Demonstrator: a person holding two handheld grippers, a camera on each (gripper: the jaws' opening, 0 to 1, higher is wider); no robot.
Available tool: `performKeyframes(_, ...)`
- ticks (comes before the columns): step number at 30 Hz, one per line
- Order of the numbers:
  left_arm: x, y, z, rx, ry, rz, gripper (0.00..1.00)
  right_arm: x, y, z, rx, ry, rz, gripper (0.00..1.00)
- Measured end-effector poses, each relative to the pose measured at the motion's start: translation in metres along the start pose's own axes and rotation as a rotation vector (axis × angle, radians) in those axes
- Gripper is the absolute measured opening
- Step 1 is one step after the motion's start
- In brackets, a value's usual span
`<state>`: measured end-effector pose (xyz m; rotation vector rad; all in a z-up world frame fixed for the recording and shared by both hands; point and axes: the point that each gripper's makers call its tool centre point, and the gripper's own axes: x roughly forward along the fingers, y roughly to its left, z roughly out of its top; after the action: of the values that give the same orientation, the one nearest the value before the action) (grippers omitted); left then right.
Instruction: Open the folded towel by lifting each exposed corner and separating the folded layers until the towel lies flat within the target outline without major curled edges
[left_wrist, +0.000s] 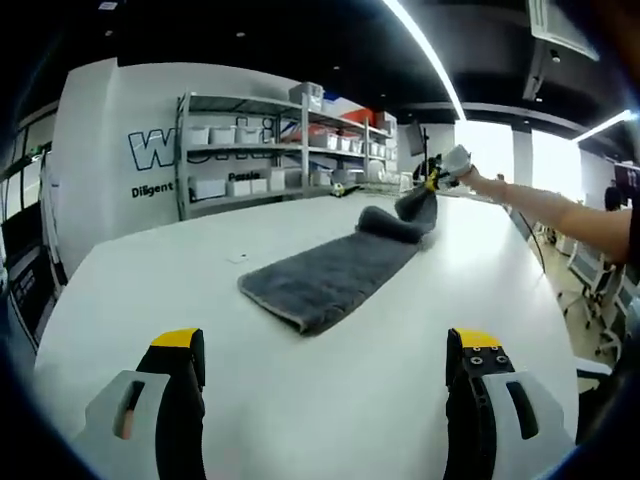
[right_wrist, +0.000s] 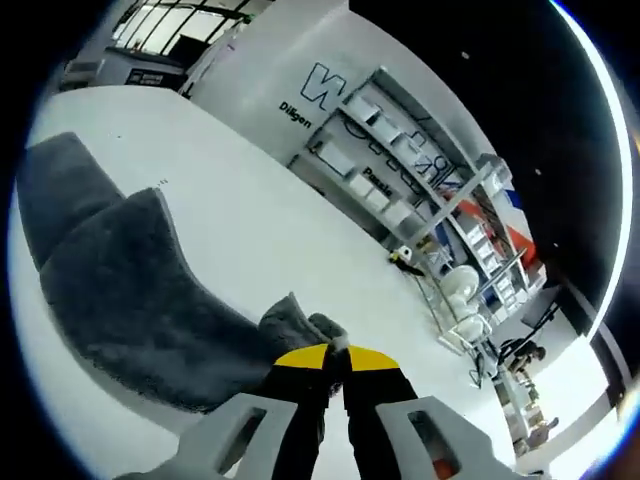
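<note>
Towel (left_wrist: 330, 275), dark grey and plush, lies stretched across the white counter (left_wrist: 150, 290) in the left gripper view, running from the middle of the frame toward 1 o'clock, where its far end is raised off the surface in a rolled hump. That raised end is pinched by the right hand-held gripper (left_wrist: 437, 181), held in a person's hand (left_wrist: 478, 180) whose bare forearm reaches in from 3 o'clock. In the right gripper view the yellow-tipped jaws of the right hand-held gripper (right_wrist: 336, 357) stand pressed together on a bunched corner of the towel (right_wrist: 120, 280), and the rest of the cloth sweeps away toward 9 o'clock over the counter (right_wrist: 270, 220). The left hand-held gripper (left_wrist: 330, 345) hovers near the towel's close end, its jaws wide apart and holding nothing. Metal shelving (left_wrist: 290, 140) with white bins stands beyond the counter at 12 o'clock.
</note>
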<state>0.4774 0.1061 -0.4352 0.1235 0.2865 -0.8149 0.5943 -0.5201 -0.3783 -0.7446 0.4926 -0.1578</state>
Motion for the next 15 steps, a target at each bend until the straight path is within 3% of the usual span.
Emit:
performKeyframes(8, 0.002, 0.001, -0.005, 0.002, 0.019, 0.007, 0.99, 0.028, -0.008, -0.042, -0.018, 0.084, -0.020, 0.01)
performKeyframes(15, 0.001, 0.004, -0.005, -0.014, 0.011, 0.012, 0.99, 0.037, -0.018, -0.084, 0.010, 0.159, -0.055, 0.01)
